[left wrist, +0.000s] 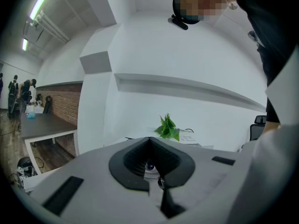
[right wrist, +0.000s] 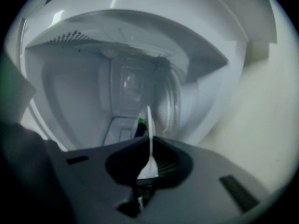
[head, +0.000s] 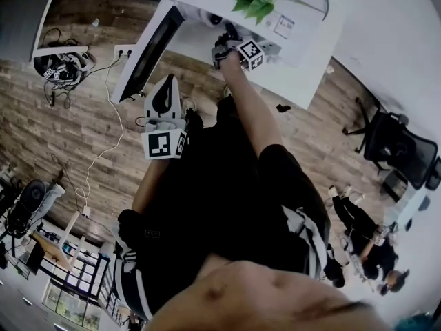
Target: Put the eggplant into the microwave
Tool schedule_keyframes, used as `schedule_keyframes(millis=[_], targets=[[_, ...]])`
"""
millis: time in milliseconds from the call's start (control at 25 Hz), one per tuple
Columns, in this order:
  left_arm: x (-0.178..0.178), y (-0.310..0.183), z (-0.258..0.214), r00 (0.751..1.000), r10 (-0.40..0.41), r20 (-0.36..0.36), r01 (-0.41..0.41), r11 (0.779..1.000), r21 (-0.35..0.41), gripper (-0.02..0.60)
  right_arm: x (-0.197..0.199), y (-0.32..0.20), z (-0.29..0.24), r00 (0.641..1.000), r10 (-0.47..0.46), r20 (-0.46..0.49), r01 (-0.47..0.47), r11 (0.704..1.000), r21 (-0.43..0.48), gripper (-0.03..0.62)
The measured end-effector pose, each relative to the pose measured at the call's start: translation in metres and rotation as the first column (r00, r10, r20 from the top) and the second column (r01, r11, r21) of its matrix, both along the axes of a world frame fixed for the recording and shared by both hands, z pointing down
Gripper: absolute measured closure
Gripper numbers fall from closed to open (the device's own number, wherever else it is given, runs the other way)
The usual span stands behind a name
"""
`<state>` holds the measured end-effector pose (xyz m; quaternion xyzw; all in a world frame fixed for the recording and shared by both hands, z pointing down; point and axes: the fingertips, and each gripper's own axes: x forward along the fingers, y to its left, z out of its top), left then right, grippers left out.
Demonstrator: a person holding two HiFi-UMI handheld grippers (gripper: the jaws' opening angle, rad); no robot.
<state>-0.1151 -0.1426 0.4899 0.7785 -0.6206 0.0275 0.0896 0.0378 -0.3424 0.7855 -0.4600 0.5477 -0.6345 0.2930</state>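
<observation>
Eggplant (right wrist: 139,126) was sitting inside the microwave (right wrist: 84,83), just a dark bit with a green cap showing past my right gripper (right wrist: 149,140). Looked light, smooth and probably slippery, so I'd grab the fat middle, not the stem. Right jaws were clamped together with nothing between them; couldn't tell if they touched it. Left gripper (left wrist: 149,141) was clenched too, empty.

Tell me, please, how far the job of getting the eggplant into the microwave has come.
Done, it seems: the door of the microwave stands open, and a dark, green-tipped thing, likely the eggplant, lies inside the cavity. In hand: the right gripper, jaws shut, is at the opening; whether it touches the eggplant I cannot tell. The left gripper, shut and empty, hangs aside. Left: draw the right gripper out.
</observation>
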Motion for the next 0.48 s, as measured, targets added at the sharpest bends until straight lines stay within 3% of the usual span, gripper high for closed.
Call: schedule_keyframes(millis=[480], targets=[[-0.0028,0.0029,-0.0005,1.000,0.003,-0.002,-0.003,1.000,0.000,0.549,0.0018,-0.0016,-0.0035,0.991,-0.019,-0.135,0.019,1.000,0.002,0.551]])
